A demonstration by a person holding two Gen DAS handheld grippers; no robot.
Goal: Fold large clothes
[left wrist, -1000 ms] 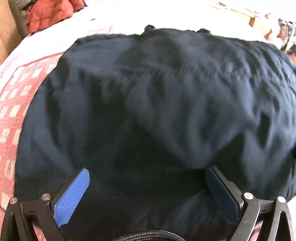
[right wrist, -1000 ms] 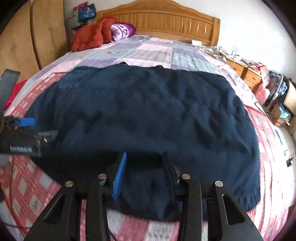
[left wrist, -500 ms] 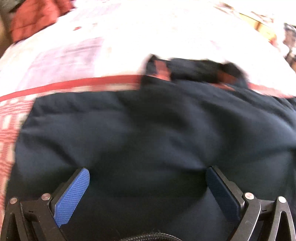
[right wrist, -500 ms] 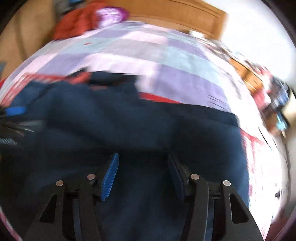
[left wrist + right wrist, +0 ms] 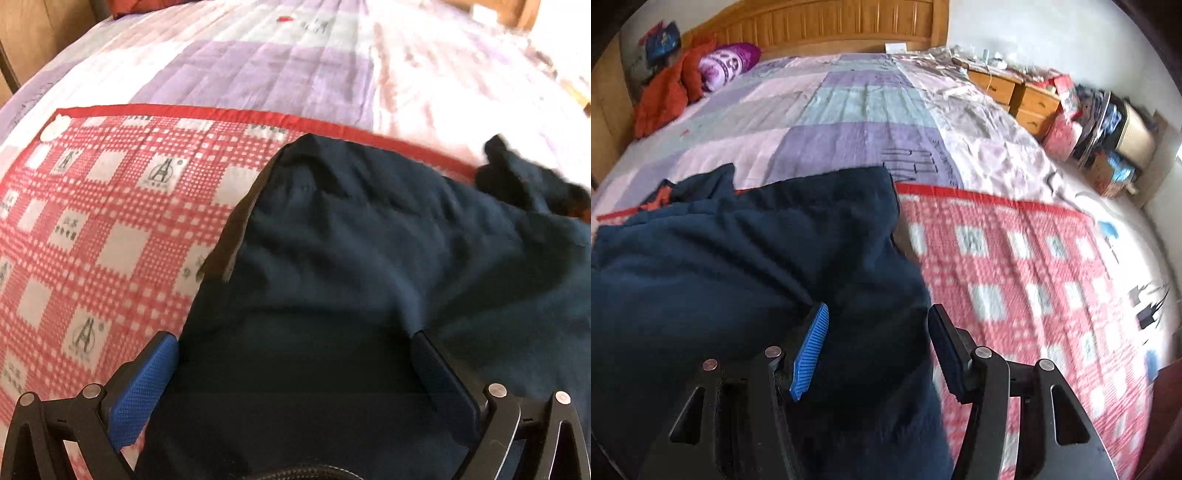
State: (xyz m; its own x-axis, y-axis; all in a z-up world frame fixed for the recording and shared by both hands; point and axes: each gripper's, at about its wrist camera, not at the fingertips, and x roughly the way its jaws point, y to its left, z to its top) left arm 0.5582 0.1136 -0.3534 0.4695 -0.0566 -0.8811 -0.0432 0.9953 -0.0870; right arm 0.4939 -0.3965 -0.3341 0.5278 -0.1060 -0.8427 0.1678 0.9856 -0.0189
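A large dark navy garment (image 5: 369, 258) lies on a red-and-white checked mat (image 5: 110, 221) on the bed. Its top layer ends in a corner close ahead of each gripper, and its bunched collar end (image 5: 517, 177) shows beyond. My left gripper (image 5: 291, 338) is wide open over the garment's left part, its blue pads clear of the cloth. In the right wrist view, my right gripper (image 5: 878, 308) is over the right part of the garment (image 5: 738, 266). Its jaws are opening, with cloth lying between them but not pinched.
The checked mat (image 5: 1015, 277) lies on a pastel patchwork quilt (image 5: 868, 110). A wooden headboard (image 5: 831, 22) is at the far end, with red clothes (image 5: 665, 92) and a purple bundle (image 5: 727, 64). Wooden nightstands (image 5: 1015, 88) and clutter (image 5: 1089, 122) stand to the right.
Both grippers have travelled forward over the garment toward its far edge, which now lies close ahead. The right jaws have widened. The left jaws have stayed wide apart.
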